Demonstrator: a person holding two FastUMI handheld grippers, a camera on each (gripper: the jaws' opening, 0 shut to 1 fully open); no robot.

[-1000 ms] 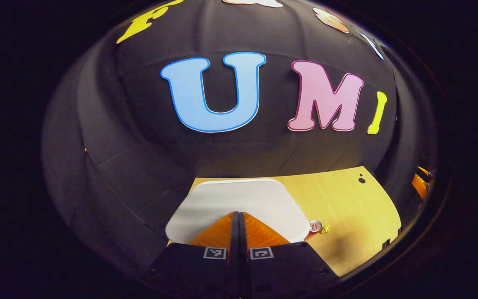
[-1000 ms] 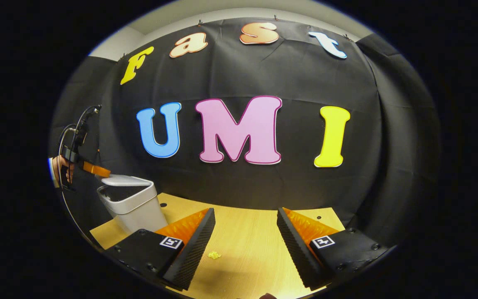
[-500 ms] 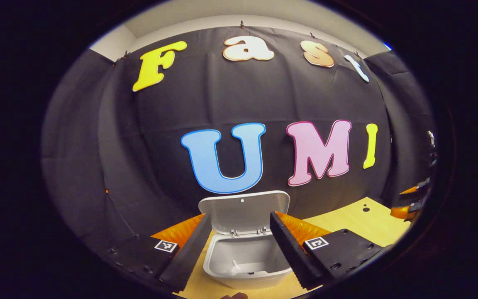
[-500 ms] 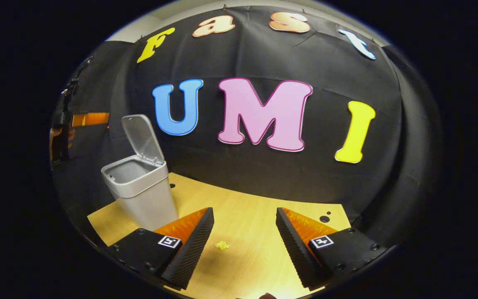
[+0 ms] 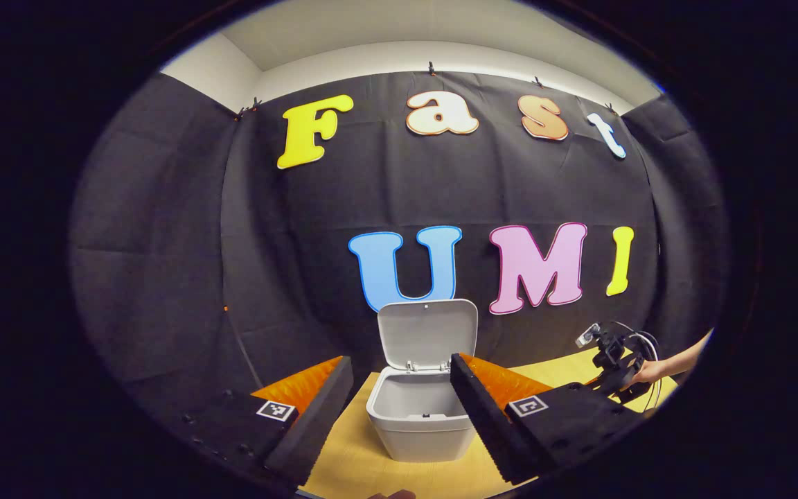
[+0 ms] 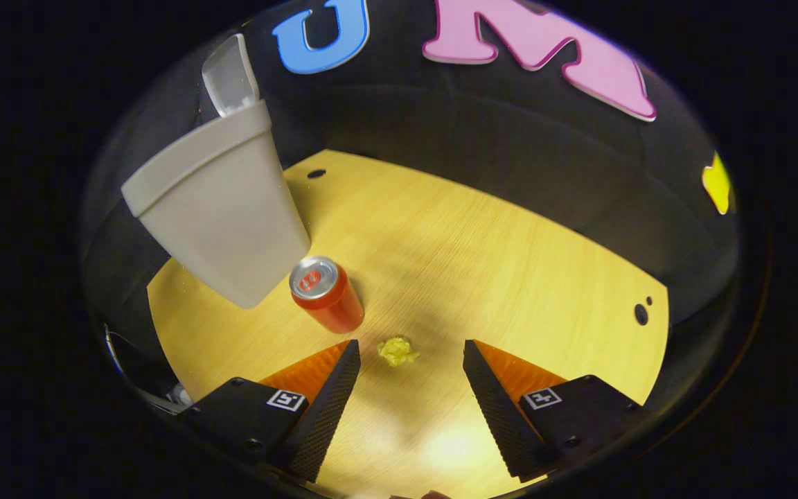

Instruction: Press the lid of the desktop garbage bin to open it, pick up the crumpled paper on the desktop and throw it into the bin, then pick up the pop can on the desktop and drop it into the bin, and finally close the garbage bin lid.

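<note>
Tilting down over the crumpled paper [image 6: 397,351], right tool [image 6: 406,371] gapes wide, empty.

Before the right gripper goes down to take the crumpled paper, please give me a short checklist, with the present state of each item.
1. Bin lid up, garbage bin open: ok.
2. Right gripper open: ok.
3. Crumpled paper lies between its fingers' line, a little ahead of them: ok.
4. Pop can upright, apart from the paper: ok.
5. Left gripper open, holding nothing, back from the bin: ok.
6. Bin inside free of blockage: cannot tell fully.
</note>
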